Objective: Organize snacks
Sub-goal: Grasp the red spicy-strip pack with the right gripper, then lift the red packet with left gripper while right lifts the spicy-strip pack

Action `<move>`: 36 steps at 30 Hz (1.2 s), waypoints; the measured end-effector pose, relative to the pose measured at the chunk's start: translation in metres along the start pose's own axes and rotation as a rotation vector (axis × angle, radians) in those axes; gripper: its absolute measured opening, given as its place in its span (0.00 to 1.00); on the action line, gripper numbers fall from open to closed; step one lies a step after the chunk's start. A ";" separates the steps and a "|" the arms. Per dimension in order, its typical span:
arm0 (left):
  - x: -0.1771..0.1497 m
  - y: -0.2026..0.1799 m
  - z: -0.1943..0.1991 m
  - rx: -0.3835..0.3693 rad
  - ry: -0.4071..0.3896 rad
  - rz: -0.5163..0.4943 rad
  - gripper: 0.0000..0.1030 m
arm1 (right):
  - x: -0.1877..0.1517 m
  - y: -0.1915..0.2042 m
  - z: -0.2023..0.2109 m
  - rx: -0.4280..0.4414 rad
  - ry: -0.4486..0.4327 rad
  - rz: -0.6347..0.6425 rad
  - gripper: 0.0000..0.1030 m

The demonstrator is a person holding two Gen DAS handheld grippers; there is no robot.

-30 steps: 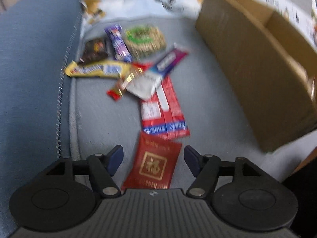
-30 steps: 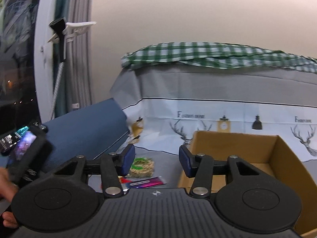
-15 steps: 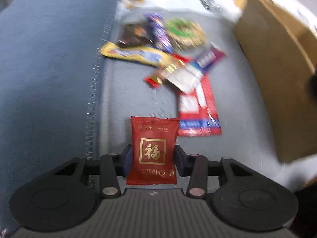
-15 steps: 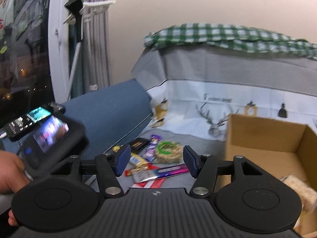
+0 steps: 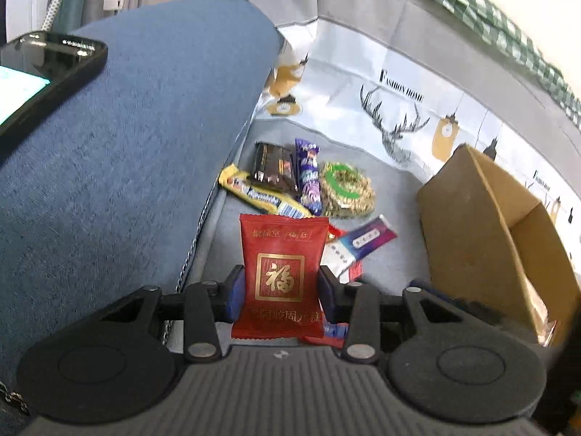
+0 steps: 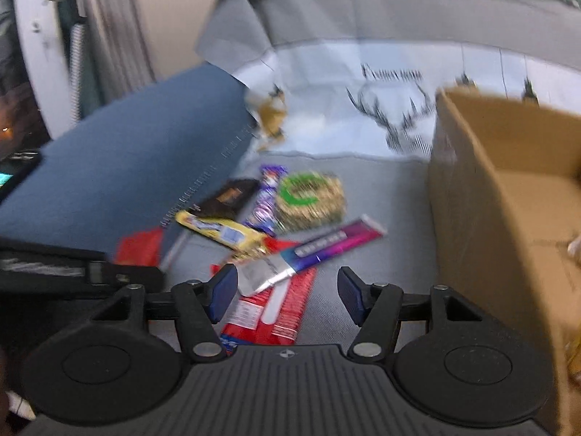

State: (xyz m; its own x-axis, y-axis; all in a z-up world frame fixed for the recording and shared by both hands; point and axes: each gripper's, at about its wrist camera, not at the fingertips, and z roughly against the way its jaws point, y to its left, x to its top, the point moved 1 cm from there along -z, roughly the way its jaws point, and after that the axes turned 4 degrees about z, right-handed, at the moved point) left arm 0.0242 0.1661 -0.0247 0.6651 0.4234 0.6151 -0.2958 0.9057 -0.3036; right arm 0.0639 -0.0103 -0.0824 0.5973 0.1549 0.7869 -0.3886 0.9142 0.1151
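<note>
The left hand-held gripper [image 5: 279, 292] clamps the upright red packet [image 5: 282, 272], the cardboard box [image 5: 483, 232] lying to its right, while the right hand-held gripper [image 6: 287, 296] gapes empty.

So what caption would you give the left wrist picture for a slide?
Left claw shut on a red snack packet, lifted above the remaining snacks, with the cardboard box waiting at right.

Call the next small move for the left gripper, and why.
Probably carry the red snack packet right, over the open cardboard box, then release. The left gripper is shut on it, lifted off the sofa; the remaining snacks lie between.
</note>
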 end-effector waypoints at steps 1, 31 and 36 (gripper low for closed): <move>0.000 0.003 0.001 -0.010 -0.009 0.009 0.45 | -0.002 0.001 -0.008 0.008 0.027 0.006 0.68; -0.012 -0.015 -0.052 0.024 0.277 -0.163 0.45 | -0.048 0.020 0.045 0.051 0.177 0.241 0.45; -0.022 -0.020 -0.069 0.066 0.357 -0.213 0.46 | -0.055 0.015 0.049 0.000 0.174 0.256 0.47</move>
State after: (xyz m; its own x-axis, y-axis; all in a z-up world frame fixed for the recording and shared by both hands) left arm 0.0628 0.1371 -0.0818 0.9085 0.2039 0.3648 -0.1617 0.9764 -0.1431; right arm -0.0090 -0.0236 -0.0949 0.5911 0.4418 0.6748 -0.5422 0.8370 -0.0731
